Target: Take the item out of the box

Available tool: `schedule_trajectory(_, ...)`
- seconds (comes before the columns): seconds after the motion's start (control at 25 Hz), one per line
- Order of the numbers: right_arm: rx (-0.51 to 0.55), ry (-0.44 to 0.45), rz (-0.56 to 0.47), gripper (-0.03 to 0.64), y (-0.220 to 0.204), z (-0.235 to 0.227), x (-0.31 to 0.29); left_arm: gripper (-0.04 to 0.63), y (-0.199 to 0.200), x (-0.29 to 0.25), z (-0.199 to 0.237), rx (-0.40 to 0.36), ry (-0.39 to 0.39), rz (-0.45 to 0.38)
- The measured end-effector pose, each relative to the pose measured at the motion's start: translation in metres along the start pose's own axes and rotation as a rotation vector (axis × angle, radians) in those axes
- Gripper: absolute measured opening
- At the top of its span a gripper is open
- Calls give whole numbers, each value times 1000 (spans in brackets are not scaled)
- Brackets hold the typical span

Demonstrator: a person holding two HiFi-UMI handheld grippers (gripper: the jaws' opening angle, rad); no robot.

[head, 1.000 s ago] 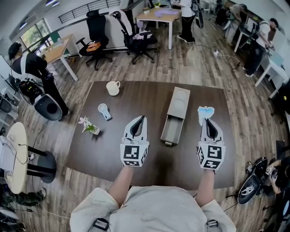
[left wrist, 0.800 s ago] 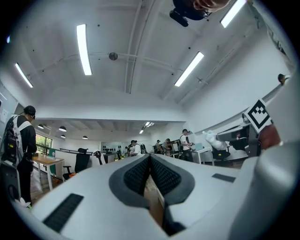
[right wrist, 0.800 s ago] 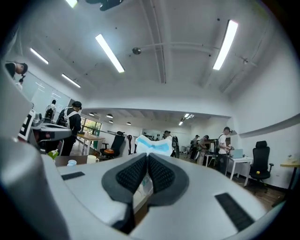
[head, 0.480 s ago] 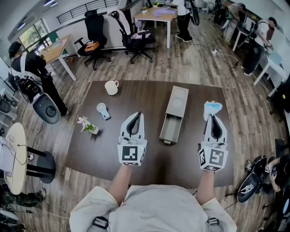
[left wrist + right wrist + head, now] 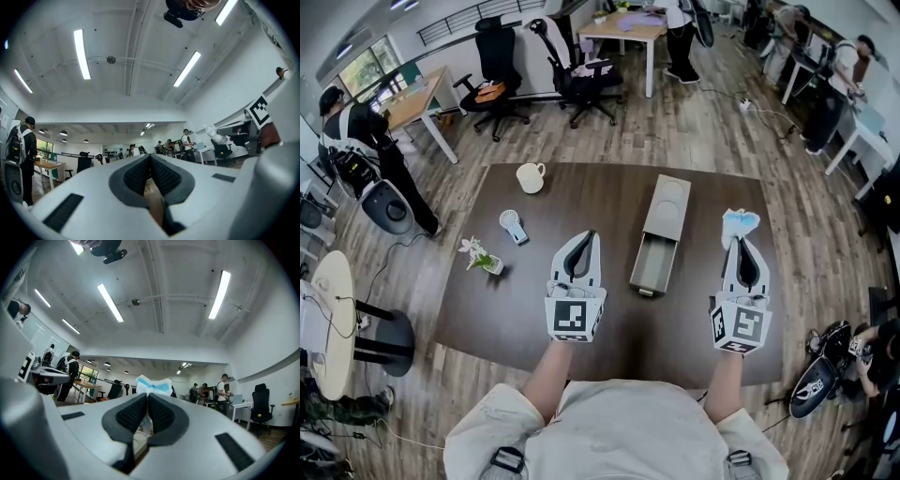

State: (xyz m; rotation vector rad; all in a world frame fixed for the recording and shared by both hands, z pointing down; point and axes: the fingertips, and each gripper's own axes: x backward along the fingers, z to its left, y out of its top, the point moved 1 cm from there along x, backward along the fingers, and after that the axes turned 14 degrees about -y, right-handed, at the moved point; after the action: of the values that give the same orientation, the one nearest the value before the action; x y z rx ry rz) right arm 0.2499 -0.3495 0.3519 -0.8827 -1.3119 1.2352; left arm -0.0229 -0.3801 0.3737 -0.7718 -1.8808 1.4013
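A long grey box lies in the middle of the dark table, its drawer pulled out toward me. My right gripper hangs to the right of the box, shut on a crumpled white and blue packet that sticks out past its tips. In the right gripper view the packet is pinched between the dark pads, lifted against the room behind. My left gripper hovers left of the drawer, shut with nothing in it. In the left gripper view its pads meet.
A cream mug stands at the table's far left, a small hand fan and a little flower pot nearer on the left. Office chairs, desks and several people surround the table.
My right gripper has carried the packet a little up and to the right, away from the box. The left gripper has barely moved.
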Motion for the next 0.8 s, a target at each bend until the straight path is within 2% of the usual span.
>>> schedule_trajectory(0.64, 2, 7, 9, 14, -1, -1, 0, 3, 0, 1, -4, 11, 3, 6)
schedule_trajectory(0.8, -17, 40, 13, 12, 1, 2, 0, 3, 2, 0, -4, 12, 2, 8)
